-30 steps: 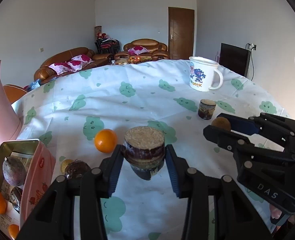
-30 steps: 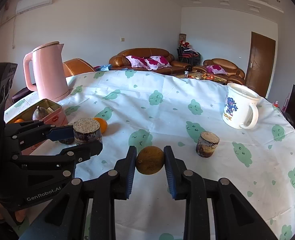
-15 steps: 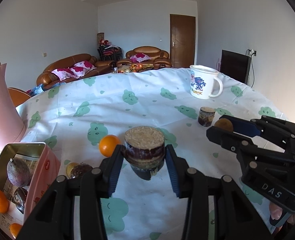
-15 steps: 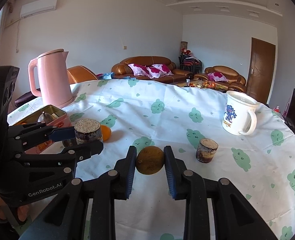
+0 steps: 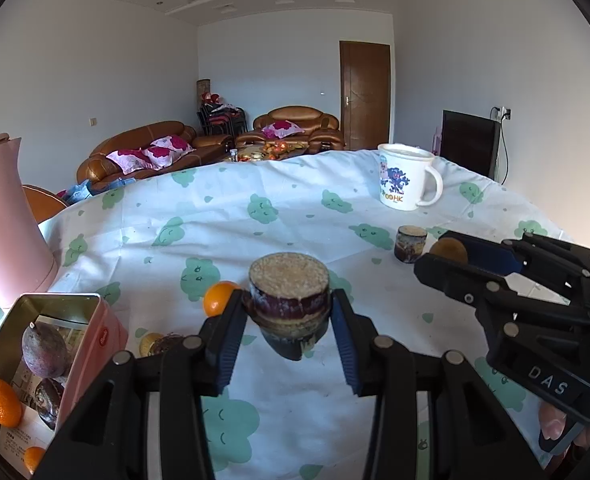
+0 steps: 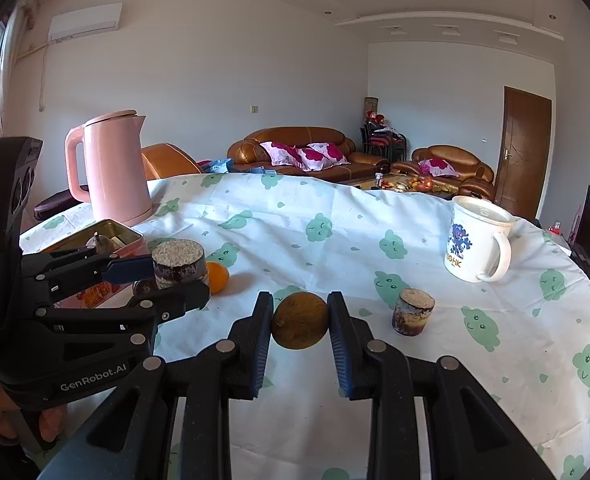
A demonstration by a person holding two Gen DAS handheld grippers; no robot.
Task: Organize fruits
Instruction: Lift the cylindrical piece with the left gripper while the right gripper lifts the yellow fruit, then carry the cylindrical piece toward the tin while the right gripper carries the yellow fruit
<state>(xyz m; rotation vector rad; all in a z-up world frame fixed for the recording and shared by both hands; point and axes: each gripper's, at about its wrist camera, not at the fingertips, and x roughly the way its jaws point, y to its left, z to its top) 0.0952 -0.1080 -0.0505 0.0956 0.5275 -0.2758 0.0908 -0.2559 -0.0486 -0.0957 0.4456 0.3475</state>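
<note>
My left gripper [image 5: 289,312] is shut on a cut sugarcane chunk [image 5: 289,286] with a purple rind, held above the tablecloth. It also shows in the right wrist view [image 6: 179,266]. My right gripper [image 6: 300,320] is shut on a round brown fruit [image 6: 300,320], also lifted; the fruit shows in the left wrist view [image 5: 449,250]. A pink tin [image 5: 109,332] at the left holds a purple fruit [image 5: 45,350] and small oranges [image 5: 3,402]. An orange [image 5: 218,298], a second sugarcane chunk [image 5: 410,244] and two small fruits [image 5: 161,344] lie on the cloth.
A white mug [image 5: 405,182] stands at the far right of the table, and shows in the right wrist view [image 6: 477,238]. A pink kettle [image 6: 109,168] stands at the far left behind the tin. The table is round, with a cloud-print cloth [image 5: 255,208].
Both grippers have risen and tilted up with their fruit still held; the table sits lower in both views. Nothing on the table has moved.
</note>
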